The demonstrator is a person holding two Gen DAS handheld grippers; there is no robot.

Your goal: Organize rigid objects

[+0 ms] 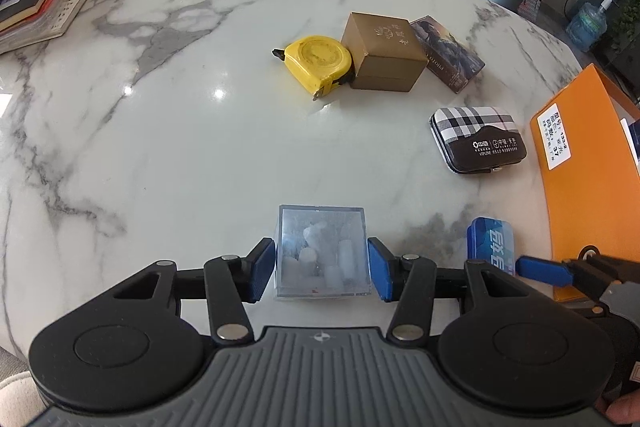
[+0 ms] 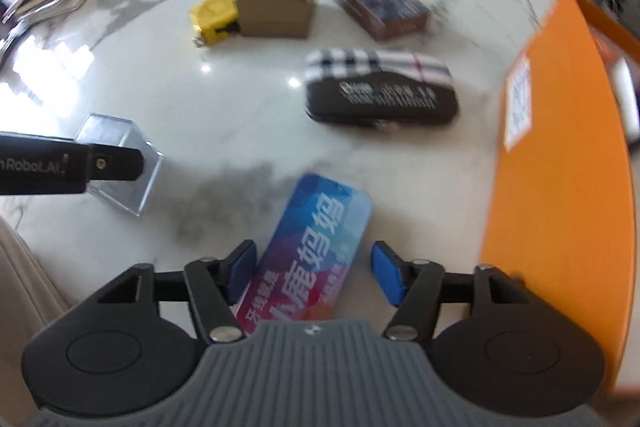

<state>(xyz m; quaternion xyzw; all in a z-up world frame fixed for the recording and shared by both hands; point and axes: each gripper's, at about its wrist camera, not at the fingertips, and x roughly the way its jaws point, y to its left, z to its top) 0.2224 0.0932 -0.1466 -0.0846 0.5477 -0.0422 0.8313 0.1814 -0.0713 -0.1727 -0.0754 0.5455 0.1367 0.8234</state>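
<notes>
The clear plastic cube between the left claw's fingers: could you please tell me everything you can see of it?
The clear plastic cube is a see-through box with straight edges and scuffed, cloudy faces; pale, whitish shapes show inside, too hazy to identify. It sits upright on the marble table, near its front edge. The left claw straddles it, one blue pad on each side, touching or nearly so; a firm grip cannot be confirmed. In the right wrist view the cube stands left of the blue tin, apart from it.

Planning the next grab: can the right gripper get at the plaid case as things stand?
Probably not yet: the right gripper straddles the blue tin, jaws open. The plaid case lies just beyond on bare marble, nothing between.
</notes>
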